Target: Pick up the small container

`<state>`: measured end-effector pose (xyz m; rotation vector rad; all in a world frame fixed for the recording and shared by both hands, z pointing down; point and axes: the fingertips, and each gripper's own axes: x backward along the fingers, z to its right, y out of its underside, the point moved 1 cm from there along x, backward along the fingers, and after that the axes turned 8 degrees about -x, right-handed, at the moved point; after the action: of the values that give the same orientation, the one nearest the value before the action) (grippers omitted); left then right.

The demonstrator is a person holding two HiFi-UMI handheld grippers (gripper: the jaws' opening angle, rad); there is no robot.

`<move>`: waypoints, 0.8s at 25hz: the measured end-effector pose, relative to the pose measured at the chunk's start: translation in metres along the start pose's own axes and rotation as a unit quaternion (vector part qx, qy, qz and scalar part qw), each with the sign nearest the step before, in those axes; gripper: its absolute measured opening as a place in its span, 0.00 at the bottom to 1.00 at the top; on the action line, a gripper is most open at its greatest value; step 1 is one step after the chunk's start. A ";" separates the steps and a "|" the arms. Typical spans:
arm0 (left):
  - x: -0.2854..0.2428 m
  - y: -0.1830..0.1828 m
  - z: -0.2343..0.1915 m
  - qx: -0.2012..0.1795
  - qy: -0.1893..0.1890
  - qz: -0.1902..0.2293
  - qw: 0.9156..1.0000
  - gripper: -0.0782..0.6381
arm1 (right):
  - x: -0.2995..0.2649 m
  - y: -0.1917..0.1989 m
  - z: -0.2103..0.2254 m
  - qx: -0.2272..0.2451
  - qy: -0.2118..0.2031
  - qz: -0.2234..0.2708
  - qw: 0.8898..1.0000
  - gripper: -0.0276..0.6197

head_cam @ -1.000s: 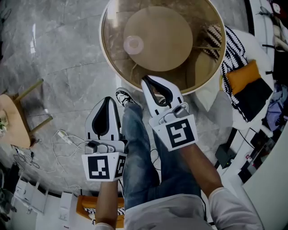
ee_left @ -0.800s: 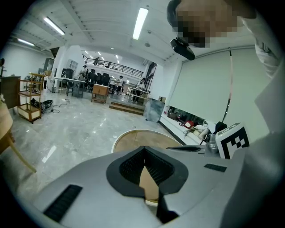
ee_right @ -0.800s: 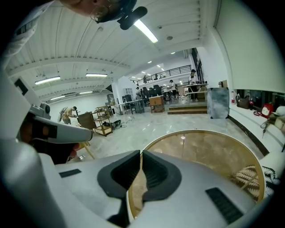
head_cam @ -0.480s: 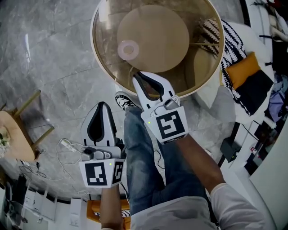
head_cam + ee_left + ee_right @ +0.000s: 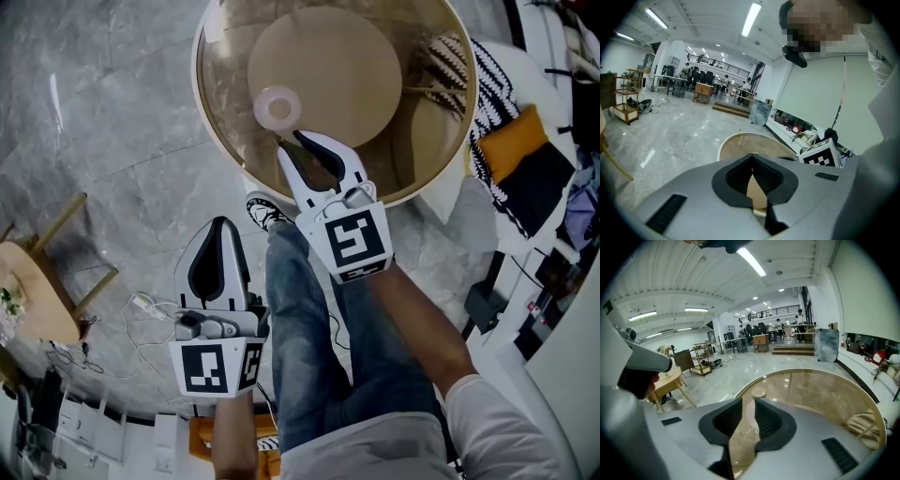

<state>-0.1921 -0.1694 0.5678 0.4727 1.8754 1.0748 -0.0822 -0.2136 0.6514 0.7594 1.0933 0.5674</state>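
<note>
Head view, working outward: my left hand-held gripper [image 5: 222,225] hangs over the floor [image 5: 112,141] beside the leg [image 5: 300,319], jaws together, nothing in them. My right hand-held gripper [image 5: 305,145] reaches over the table [image 5: 427,66] rim. Its jaws have just been opening to a narrow gap, nothing between them. The small container [image 5: 277,108] stands on the glass just beyond its tips, slightly left, not touching. It's upright, round top facing up, so no long axis to call.
</note>
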 end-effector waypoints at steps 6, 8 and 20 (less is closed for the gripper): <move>-0.005 -0.004 -0.005 0.006 0.003 0.002 1.000 0.13 | -0.017 0.000 0.009 0.011 0.024 0.009 1.000 0.24; -0.007 -0.004 -0.005 0.007 0.004 0.003 1.000 0.13 | -0.022 0.002 0.011 0.011 0.025 0.004 1.000 0.26; -0.012 0.003 -0.013 0.013 -0.004 -0.003 1.000 0.13 | -0.047 0.004 0.017 0.017 0.020 0.000 1.000 0.34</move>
<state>-0.1973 -0.1818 0.5793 0.4857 1.8856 1.0435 -0.0833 -0.2502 0.6852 0.7805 1.1431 0.5670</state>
